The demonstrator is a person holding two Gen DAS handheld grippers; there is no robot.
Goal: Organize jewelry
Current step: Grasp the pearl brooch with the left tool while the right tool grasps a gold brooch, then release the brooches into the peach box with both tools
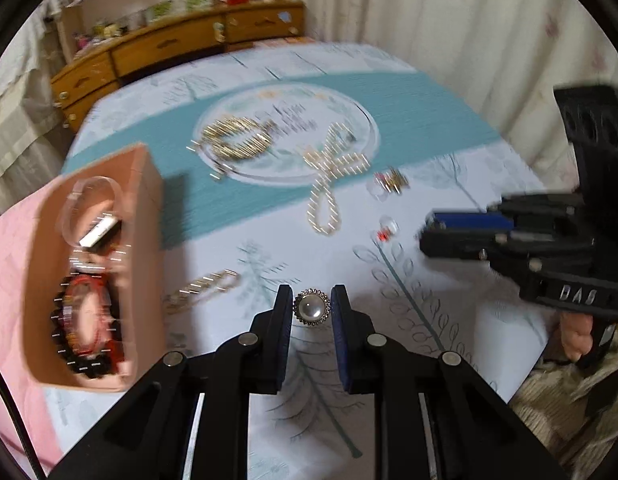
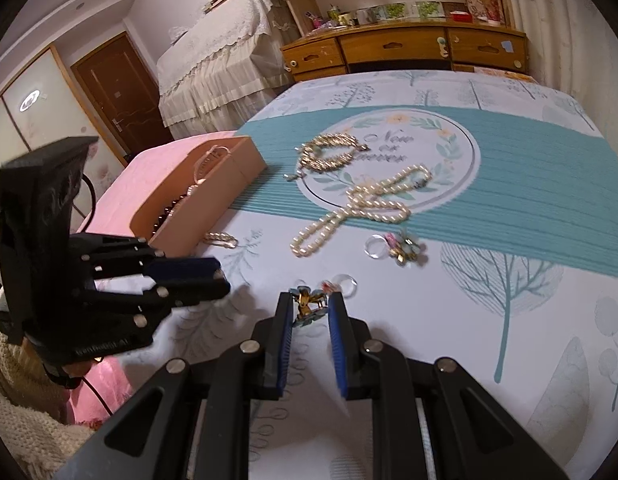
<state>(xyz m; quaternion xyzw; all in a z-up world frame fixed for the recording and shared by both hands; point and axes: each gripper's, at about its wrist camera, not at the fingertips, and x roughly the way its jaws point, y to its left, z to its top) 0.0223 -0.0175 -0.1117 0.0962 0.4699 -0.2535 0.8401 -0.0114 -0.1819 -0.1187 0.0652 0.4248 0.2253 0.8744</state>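
Observation:
My left gripper (image 1: 311,307) is shut on a round pearl brooch (image 1: 311,309) with a rhinestone rim, held above the bedspread to the right of the tan box (image 1: 139,216). The box holds a dark bead bracelet (image 1: 85,332), a red bracelet and a clear bangle. My right gripper (image 2: 309,307) is shut on a gold and teal flower earring (image 2: 307,305). On the bedspread lie a pearl necklace (image 2: 361,208), a gold bead necklace (image 2: 331,152), a small pearl clip (image 2: 221,239) by the box, and another flower earring (image 2: 405,249) with a clear ring.
The box sits partly on a pink cloth (image 2: 157,160) at the bed's left side. A small clear ring (image 2: 345,280) lies just beyond my right gripper. A wooden dresser (image 2: 405,50) stands behind the bed, curtains to the right.

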